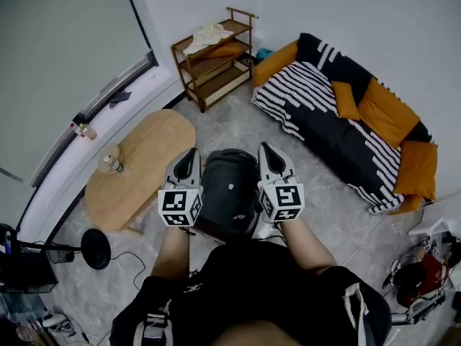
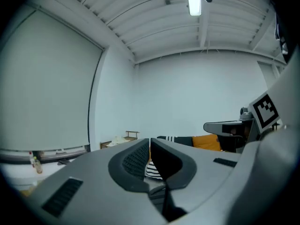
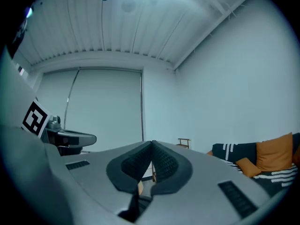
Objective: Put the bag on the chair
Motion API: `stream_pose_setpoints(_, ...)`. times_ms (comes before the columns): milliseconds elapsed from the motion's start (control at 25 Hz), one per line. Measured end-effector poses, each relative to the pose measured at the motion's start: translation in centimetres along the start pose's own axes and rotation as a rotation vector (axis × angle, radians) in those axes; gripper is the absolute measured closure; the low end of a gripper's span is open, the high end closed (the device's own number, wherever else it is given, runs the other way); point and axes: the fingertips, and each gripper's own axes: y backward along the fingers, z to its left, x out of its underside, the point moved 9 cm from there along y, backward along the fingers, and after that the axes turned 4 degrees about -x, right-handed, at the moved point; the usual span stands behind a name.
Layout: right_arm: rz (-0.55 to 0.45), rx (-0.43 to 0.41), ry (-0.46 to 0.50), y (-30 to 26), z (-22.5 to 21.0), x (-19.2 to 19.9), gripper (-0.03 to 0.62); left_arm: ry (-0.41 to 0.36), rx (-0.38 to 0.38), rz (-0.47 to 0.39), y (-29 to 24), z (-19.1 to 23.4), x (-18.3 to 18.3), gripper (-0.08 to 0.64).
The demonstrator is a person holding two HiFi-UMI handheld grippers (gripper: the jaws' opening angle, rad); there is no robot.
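In the head view, the black bag (image 1: pixel 229 193) sat in the centre of the frame, just in front of the person and between the two grippers. What it rested on could not be made out. The left hand-held gripper (image 1: pixel 190 156) stood at the bag's left edge and the right hand-held gripper (image 1: pixel 267 152) at its right edge, both pointing toward the top of the frame. An oval wooden worktop (image 1: pixel 148 153) with a bottle (image 1: pixel 109 163) lay at left. A wooden shelf (image 1: pixel 216 56) stood at upper centre and a striped sofa (image 1: pixel 324 114) at upper right.

In the left gripper view, the jaws were pressed fully together with nothing between them. The sofa and shelf showed low in the distance.

In the right gripper view, the jaws likewise met tip to tip, empty, with the sofa at lower right.
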Motion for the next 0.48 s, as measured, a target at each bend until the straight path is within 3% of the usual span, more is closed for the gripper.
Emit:
stream_pose_setpoints(80, 0.012, -0.008, 0.008, 0.1, 0.0, 0.2, 0.583, -0.023, -0.022, 0.01, 0.2, -0.2, 0.0, 0.532)
stream_pose_setpoints(240, 0.023, -0.008, 0.0, 0.6, 0.2, 0.5, 0.581, 0.003, -0.063, 0.034, 0.4, 0.2, 0.4, 0.532)
stream_pose_setpoints(480, 0.019, 0.001, 0.049, 1.2, 0.3, 0.0, 0.581, -0.017, -0.047, 0.067, 0.9, -0.5, 1.1, 0.532)
